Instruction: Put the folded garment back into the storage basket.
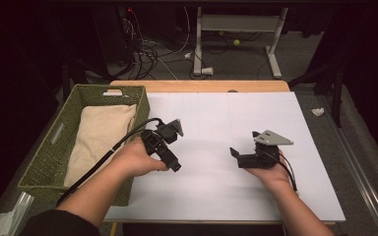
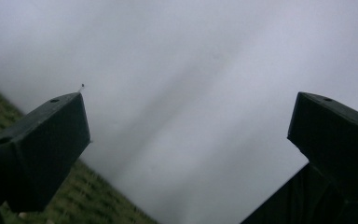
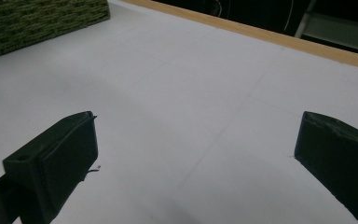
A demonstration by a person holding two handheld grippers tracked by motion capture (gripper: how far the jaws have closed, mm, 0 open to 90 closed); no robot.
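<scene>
The table (image 1: 216, 191) carried a white sheet; its far wooden edge showed in the high and right gripper views. At its left edge stood a green basket (image 1: 44, 167), its near corner cut off by the left forearm, with a cream cloth (image 1: 98, 137) inside. The left gripper (image 1: 170, 160) hovered just beside the basket, jaws wide apart and empty; its own view was blurred. The right gripper (image 1: 237, 156), near the right edge, was likewise spread wide, holding nothing.

Bright white table sheet (image 1: 216, 118), dark surroundings; left gripper view blurred, softly shadowed.
</scene>
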